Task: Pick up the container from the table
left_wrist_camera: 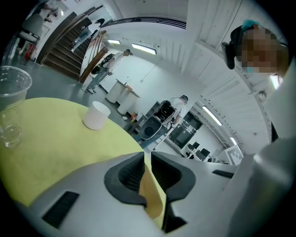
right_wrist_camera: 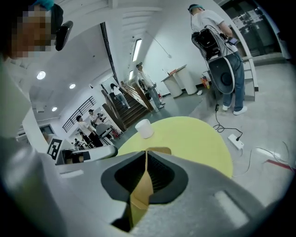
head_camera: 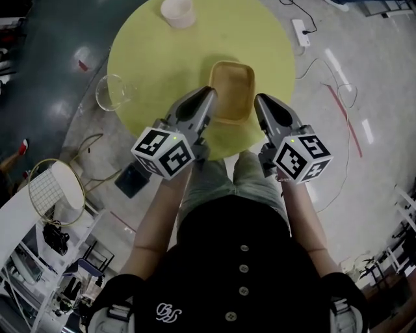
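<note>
A shallow tan rectangular container [head_camera: 232,88] is over the near part of the round yellow table [head_camera: 156,58]. My left gripper [head_camera: 209,93] grips its left rim and my right gripper [head_camera: 259,101] its right rim. In the left gripper view the jaws of the left gripper [left_wrist_camera: 147,159] are shut on the container's thin wall [left_wrist_camera: 152,196]. The right gripper view shows the same: the right gripper [right_wrist_camera: 146,157] is shut on the tan wall [right_wrist_camera: 140,196]. I cannot tell whether the container touches the table.
A white cup [head_camera: 177,12] stands at the table's far edge and a clear plastic cup [head_camera: 112,91] at its left edge. A power strip [head_camera: 300,31] and cables lie on the floor to the right. A racket [head_camera: 55,192] lies lower left.
</note>
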A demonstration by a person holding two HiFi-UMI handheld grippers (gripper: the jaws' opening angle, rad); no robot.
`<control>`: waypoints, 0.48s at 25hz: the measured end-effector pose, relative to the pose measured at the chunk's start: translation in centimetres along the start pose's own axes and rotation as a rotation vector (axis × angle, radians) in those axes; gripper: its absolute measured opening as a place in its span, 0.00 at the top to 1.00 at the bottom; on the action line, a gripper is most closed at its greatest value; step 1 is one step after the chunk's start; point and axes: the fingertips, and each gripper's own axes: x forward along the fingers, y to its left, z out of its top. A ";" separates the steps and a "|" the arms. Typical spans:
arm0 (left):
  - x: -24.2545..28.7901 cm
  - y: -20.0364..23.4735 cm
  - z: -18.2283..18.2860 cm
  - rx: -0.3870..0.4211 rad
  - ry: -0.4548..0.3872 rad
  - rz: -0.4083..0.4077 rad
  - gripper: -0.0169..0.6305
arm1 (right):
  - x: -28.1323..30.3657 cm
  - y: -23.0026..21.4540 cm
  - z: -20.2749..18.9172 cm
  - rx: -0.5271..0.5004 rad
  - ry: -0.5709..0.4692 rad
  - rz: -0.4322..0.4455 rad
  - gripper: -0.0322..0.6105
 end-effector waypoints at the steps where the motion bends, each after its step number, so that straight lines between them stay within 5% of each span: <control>1: 0.1 0.5 -0.2 0.003 0.008 0.014 0.92 | 0.1 -0.3 -0.3 0.005 0.007 -0.005 0.94; 7: 0.4 3.1 -2.2 -0.013 0.079 0.075 0.91 | 0.7 -2.3 -1.7 0.051 0.022 -0.057 0.90; 12: 0.5 4.3 -4.0 -0.049 0.150 0.078 0.77 | 1.5 -3.1 -3.4 0.096 0.047 -0.082 0.82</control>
